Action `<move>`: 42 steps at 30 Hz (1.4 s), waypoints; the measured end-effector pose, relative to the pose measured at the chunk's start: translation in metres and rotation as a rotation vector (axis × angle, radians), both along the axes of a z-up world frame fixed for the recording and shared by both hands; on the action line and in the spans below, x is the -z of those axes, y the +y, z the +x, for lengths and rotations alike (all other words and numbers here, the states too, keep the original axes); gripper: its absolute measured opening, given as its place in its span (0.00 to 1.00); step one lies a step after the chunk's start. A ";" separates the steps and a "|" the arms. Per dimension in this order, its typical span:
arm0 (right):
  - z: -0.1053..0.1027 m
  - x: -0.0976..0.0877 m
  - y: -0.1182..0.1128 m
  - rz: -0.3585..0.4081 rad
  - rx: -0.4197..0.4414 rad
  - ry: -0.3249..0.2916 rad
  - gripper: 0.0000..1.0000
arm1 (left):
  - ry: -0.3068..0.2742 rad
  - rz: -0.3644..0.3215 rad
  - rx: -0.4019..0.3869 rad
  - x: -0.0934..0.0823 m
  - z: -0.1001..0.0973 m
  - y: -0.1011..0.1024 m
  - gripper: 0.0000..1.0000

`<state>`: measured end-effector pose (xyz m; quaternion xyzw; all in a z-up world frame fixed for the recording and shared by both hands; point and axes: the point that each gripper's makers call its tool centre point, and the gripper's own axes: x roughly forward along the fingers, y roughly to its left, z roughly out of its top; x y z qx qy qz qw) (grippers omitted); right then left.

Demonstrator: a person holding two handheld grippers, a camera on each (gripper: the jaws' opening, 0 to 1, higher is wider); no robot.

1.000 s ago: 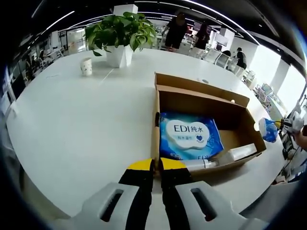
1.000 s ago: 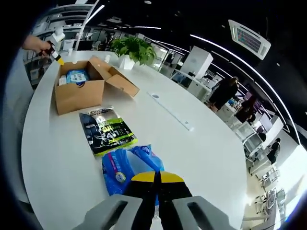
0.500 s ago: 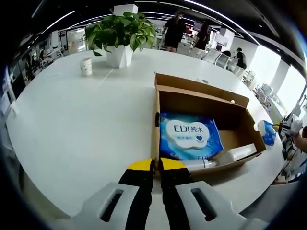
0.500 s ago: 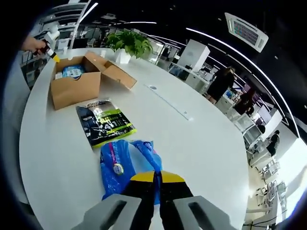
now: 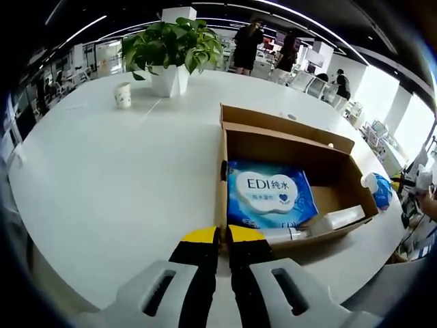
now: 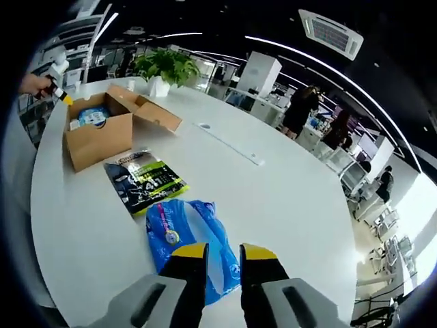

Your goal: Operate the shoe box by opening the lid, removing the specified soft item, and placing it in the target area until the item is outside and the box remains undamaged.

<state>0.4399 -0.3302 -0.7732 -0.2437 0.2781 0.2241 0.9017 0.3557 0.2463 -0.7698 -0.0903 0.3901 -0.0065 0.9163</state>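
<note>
Release looked the step in hand: right gripper (image 6: 223, 254) stood with jaws parted over the blue soft pack (image 6: 193, 246) on the table (image 6: 287, 198); lifting straight up would avoid dragging it. Left gripper (image 5: 216, 236), jaws together and empty, waited by the open shoe box (image 5: 287, 147) with its EDI wipes pack (image 5: 272, 195).

A large white round table (image 5: 102, 171) is seen, and several things are carried on it. In the left gripper view, an open cardboard box (image 5: 287, 179), a potted plant (image 5: 171, 51) and a paper cup (image 5: 123, 94) are set directly on its top — cup and plant well apart from the box. In the right gripper view, a dark packet (image 6: 145, 183) and a blue bag (image 6: 191, 242) are laid flat beside the box — a long white strip (image 6: 229, 143) is seen farther across.
</note>
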 end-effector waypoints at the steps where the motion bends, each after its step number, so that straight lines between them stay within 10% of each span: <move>1: -0.003 0.001 -0.001 0.007 0.013 0.006 0.19 | 0.000 0.001 0.000 0.000 0.000 0.000 0.03; 21: -0.044 0.032 -0.012 0.097 0.146 0.081 0.53 | -0.003 -0.006 -0.002 0.000 0.000 0.002 0.03; 42: -0.057 0.068 -0.005 0.078 0.167 0.166 0.50 | -0.001 -0.002 -0.001 -0.001 0.000 0.000 0.03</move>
